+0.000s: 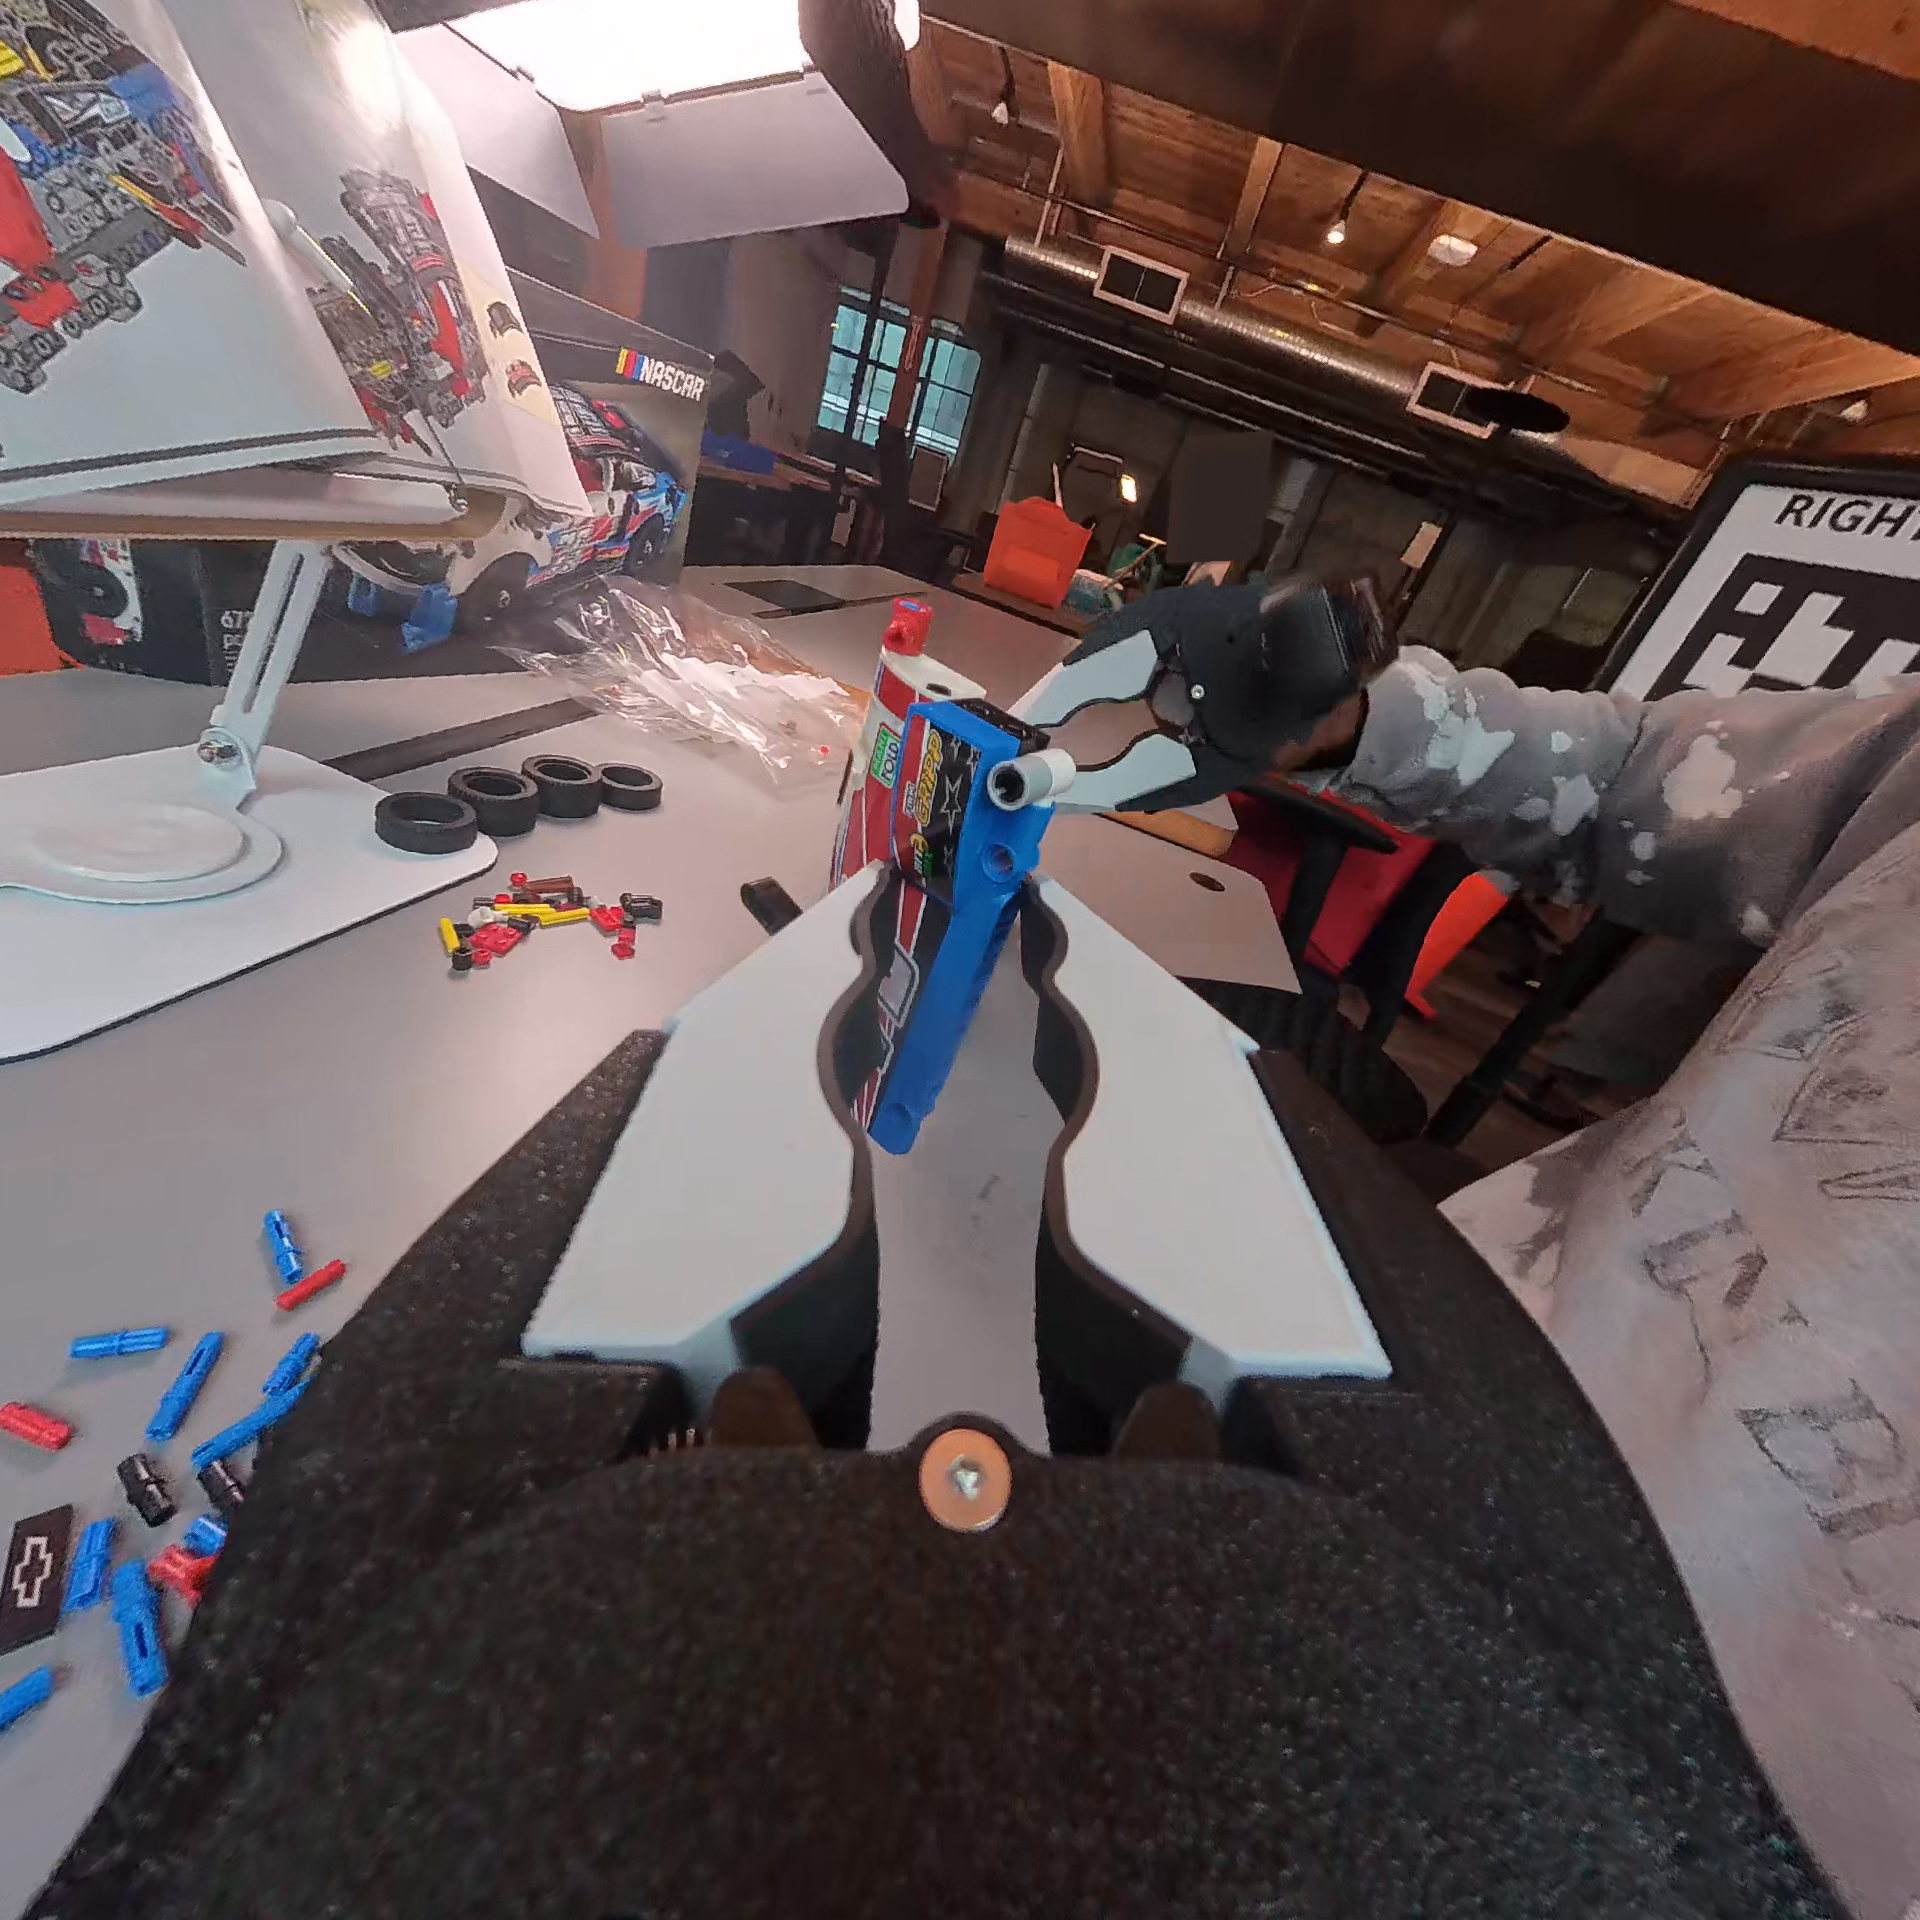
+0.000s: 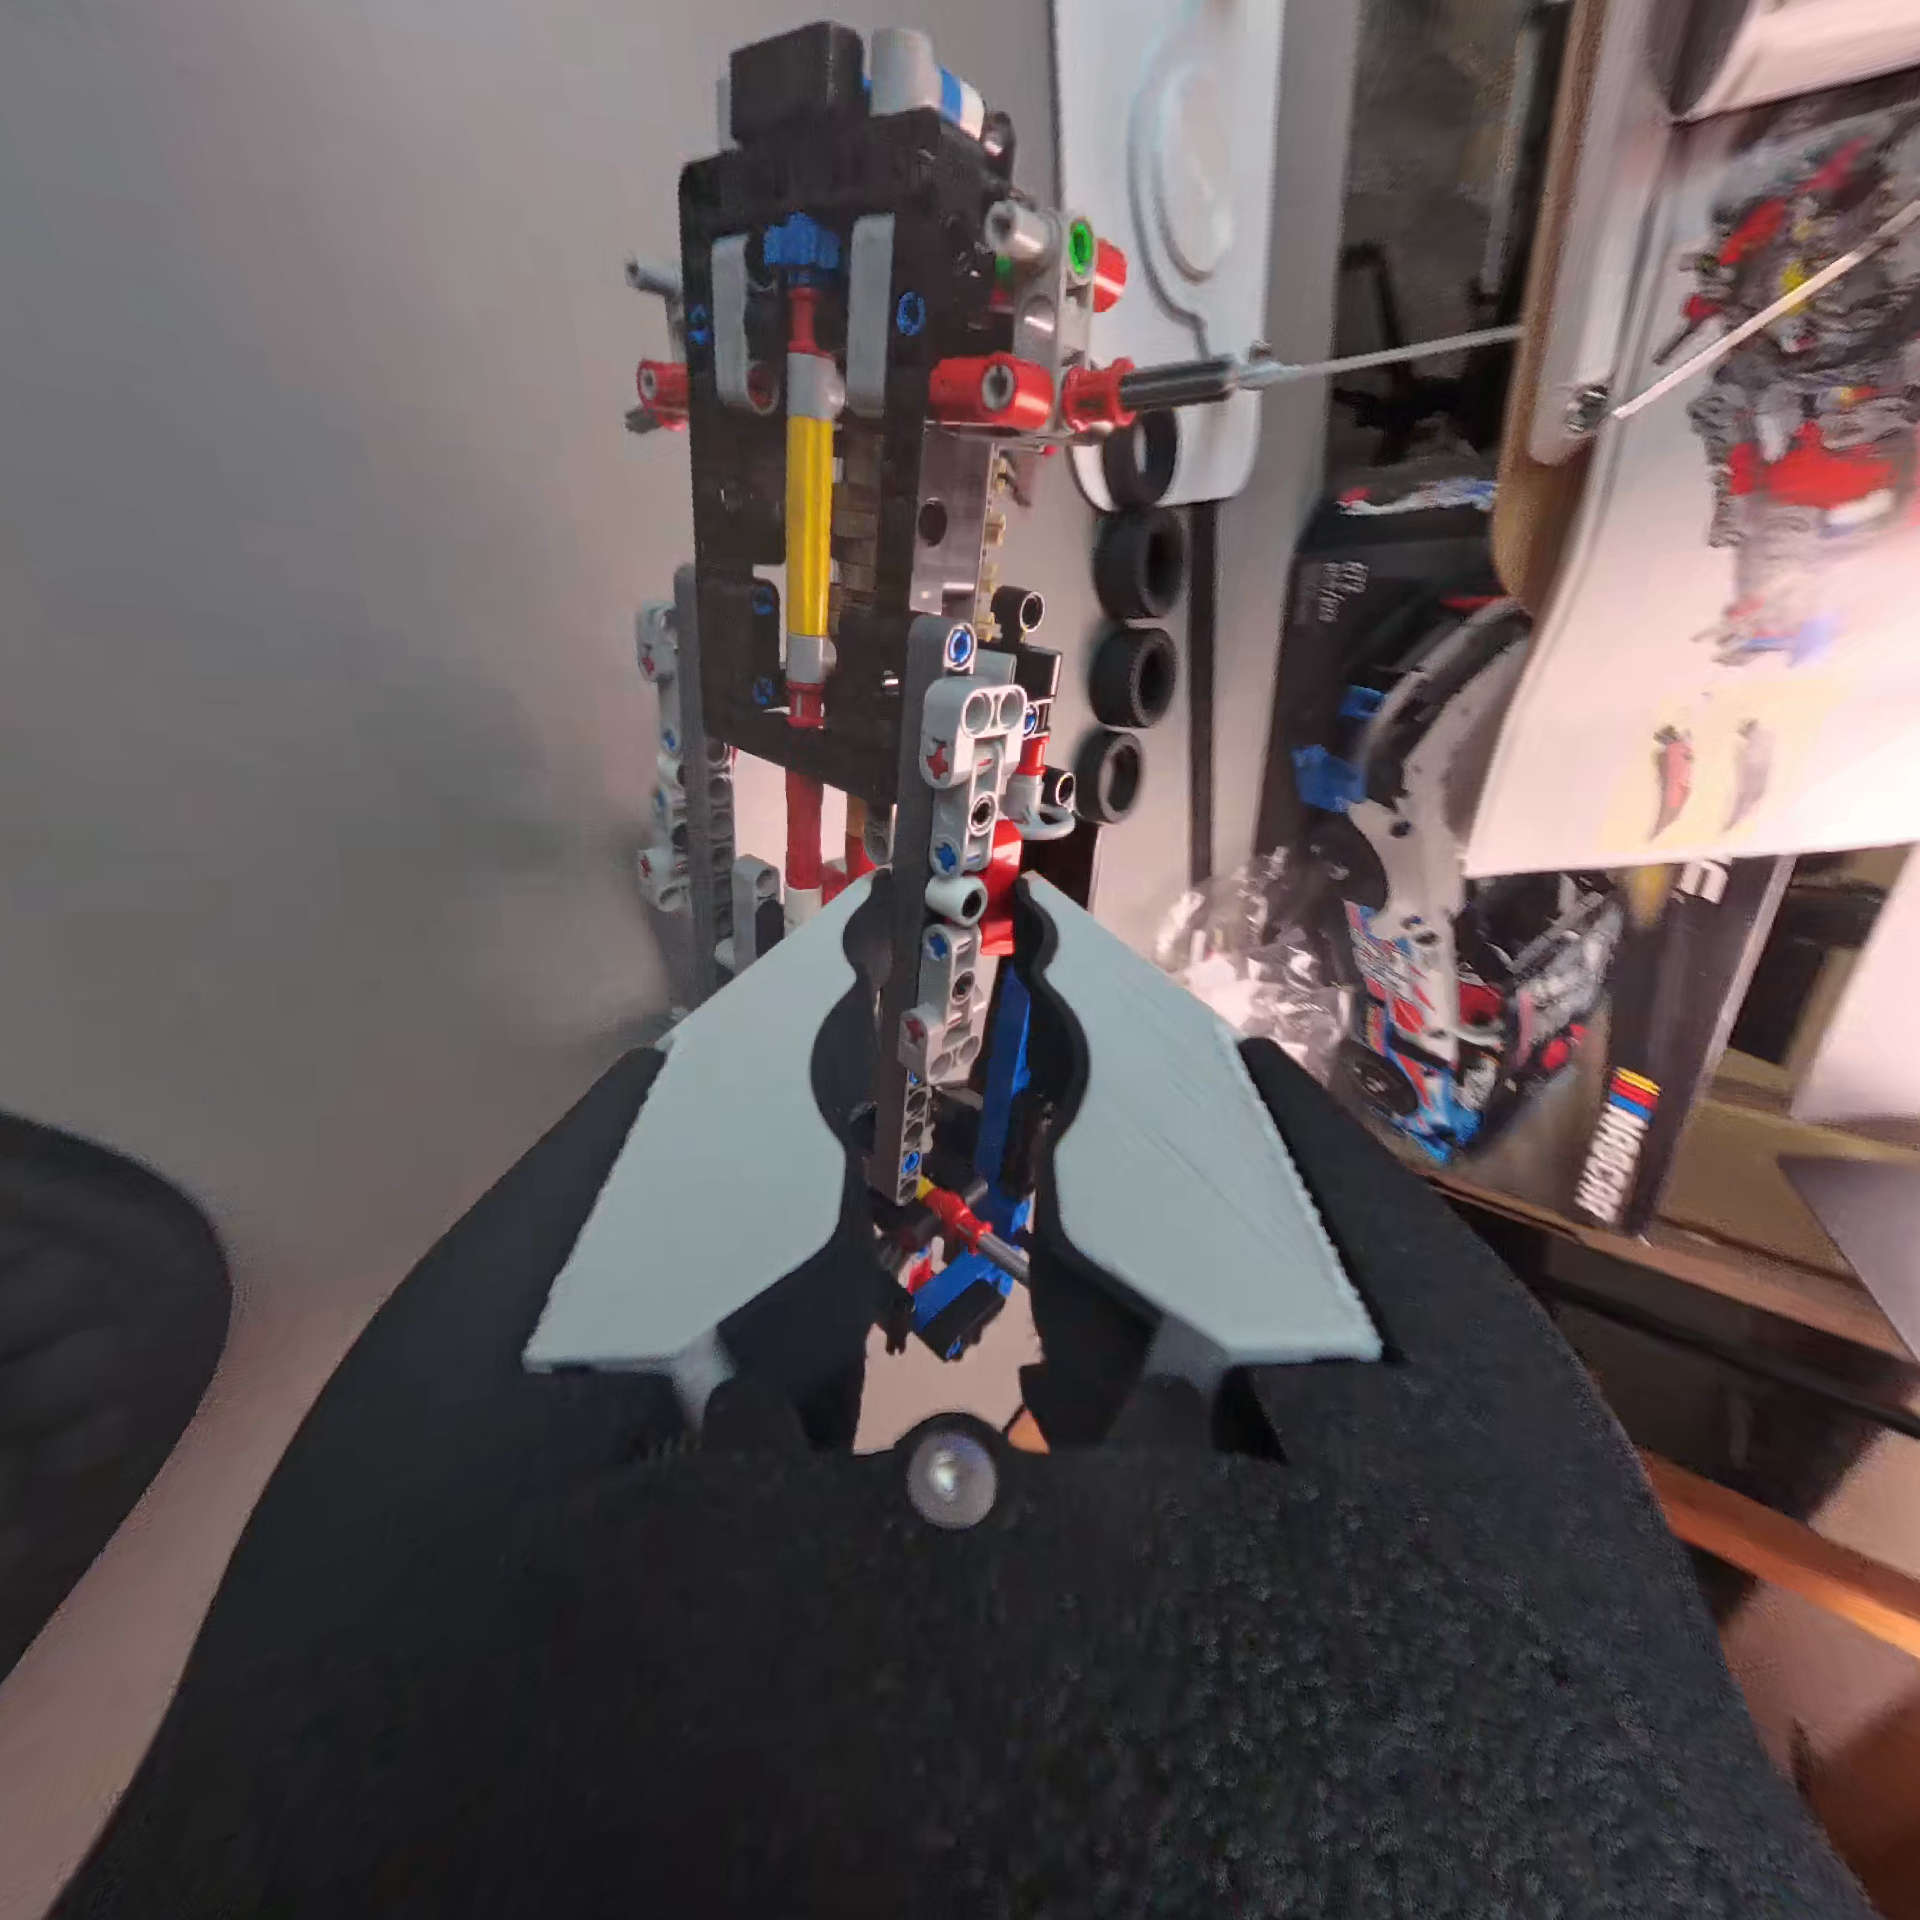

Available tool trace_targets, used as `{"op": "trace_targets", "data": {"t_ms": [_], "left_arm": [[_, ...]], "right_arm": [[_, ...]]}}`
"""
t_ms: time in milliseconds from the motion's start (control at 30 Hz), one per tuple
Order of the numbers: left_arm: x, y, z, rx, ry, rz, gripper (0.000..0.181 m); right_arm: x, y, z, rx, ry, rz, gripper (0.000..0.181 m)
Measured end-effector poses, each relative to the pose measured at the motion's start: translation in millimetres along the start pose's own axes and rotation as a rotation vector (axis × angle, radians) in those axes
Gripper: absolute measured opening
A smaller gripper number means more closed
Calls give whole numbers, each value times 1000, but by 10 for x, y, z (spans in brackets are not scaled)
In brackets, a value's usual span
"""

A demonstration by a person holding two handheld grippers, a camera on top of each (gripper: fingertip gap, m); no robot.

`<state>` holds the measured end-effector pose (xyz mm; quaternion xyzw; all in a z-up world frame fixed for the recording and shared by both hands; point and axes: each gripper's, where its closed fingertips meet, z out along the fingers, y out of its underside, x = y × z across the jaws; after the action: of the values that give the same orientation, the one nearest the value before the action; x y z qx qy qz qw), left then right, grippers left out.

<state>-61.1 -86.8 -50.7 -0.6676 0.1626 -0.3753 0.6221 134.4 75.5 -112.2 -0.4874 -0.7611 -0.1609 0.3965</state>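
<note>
My left gripper (image 1: 951,904) is shut on a brick-built car model (image 1: 940,935), gripping its blue beam and red-white stickered side panel above the grey table (image 1: 364,1091). My right gripper (image 1: 1060,764) comes in from the right in the left wrist view and closes on the model's upper end, by a grey-white pin (image 1: 1029,779). In the right wrist view, my right gripper (image 2: 951,914) is shut on the model (image 2: 831,468), whose black frame, yellow axle and red connectors stand up away from me. The left gripper is hidden there.
Several black tyres (image 1: 520,800) (image 2: 1138,665) lie in a row by a white stand (image 1: 135,852) holding an open instruction booklet (image 1: 208,260) (image 2: 1714,520). Small loose pieces (image 1: 540,920), blue and red pins (image 1: 187,1392), plastic bags (image 1: 686,675) and the kit box (image 1: 623,488) (image 2: 1455,987) are around. A sleeve (image 1: 1558,790) is at right. Across from one pair of fingers to the other is roughly 25 cm.
</note>
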Motion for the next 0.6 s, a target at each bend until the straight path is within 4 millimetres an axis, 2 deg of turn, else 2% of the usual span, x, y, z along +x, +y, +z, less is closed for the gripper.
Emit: {"op": "trace_targets", "data": {"t_ms": [100, 200, 400, 467, 533, 600], "left_arm": [[9, 79, 47, -37, -23, 42, 21], [30, 135, 110, -62, -24, 60, 21], [92, 277, 214, -126, -27, 109, 21], [112, 322, 231, -145, -33, 127, 21], [122, 365, 242, -161, -35, 134, 21], [123, 400, 250, -171, -35, 131, 21]], "right_arm": [[-51, 154, 72, -26, 272, -48, 21], [-236, 236, 119, -11, 364, -25, 22], [-616, 401, 221, -34, 242, 118, 22], [-790, 443, 248, -37, 141, 179, 32], [-897, 381, 156, 14, 62, 245, 39], [-935, 210, -70, 122, -22, 321, 39]]}}
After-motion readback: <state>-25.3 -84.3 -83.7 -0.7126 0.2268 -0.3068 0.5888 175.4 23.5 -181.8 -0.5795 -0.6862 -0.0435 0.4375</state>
